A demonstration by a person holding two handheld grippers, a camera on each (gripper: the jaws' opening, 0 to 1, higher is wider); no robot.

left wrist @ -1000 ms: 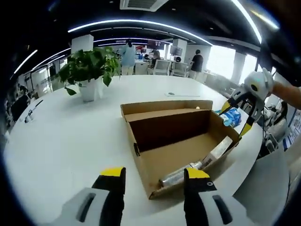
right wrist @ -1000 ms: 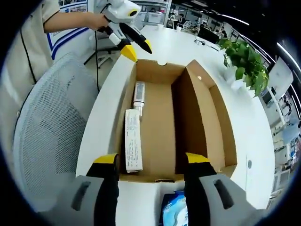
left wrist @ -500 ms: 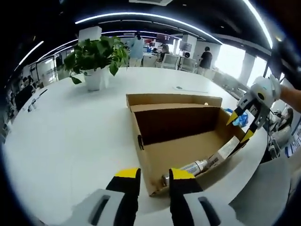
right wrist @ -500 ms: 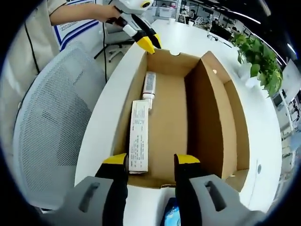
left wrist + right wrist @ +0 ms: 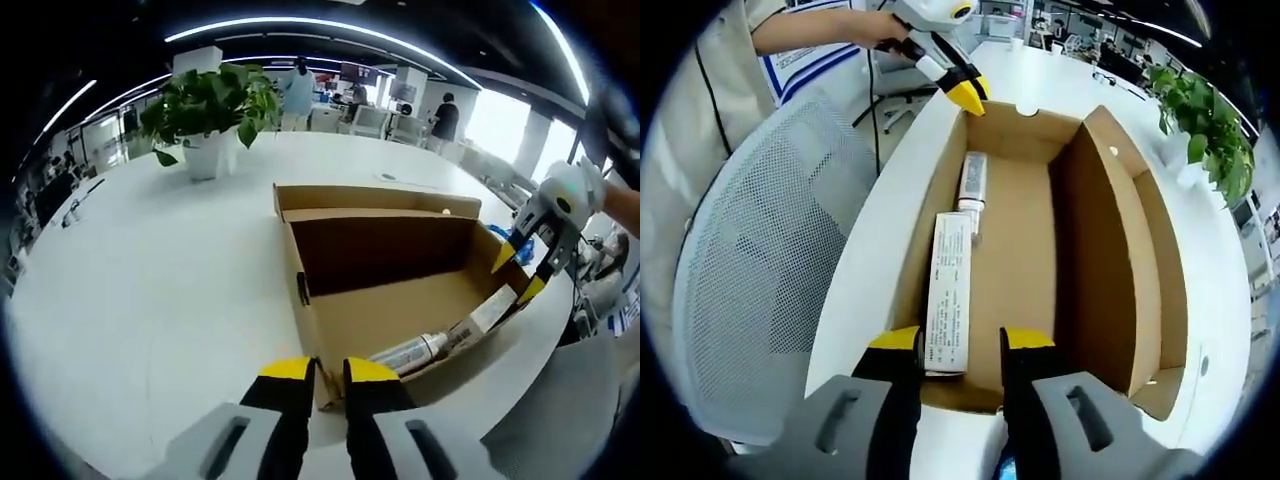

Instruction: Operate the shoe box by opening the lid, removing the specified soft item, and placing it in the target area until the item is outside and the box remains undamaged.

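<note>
The brown shoe box [image 5: 380,255] [image 5: 1025,260] lies open on the white table [image 5: 140,290], its lid [image 5: 1110,230] folded up along one long side. Inside lie a long white carton [image 5: 948,295] [image 5: 488,310] and a silver tube [image 5: 973,180] [image 5: 408,352]. My left gripper [image 5: 329,370] [image 5: 966,90] is at one end corner of the box, its jaws almost together with cardboard showing in the slit. At the opposite end wall sits my right gripper [image 5: 962,340] [image 5: 517,272], its jaws a small gap apart, nothing pinched. A blue soft packet [image 5: 497,233] peeks from behind that end.
A potted plant [image 5: 210,115] [image 5: 1205,130] stands on the table beyond the box. A grey mesh chair [image 5: 750,270] sits close to the table edge beside the box. A person's arm [image 5: 810,30] holds the left gripper. People and desks fill the far background.
Both grippers' jaws have narrowed steadily. Both views have moved in closer to the box ends. The box and its contents lie as before.
</note>
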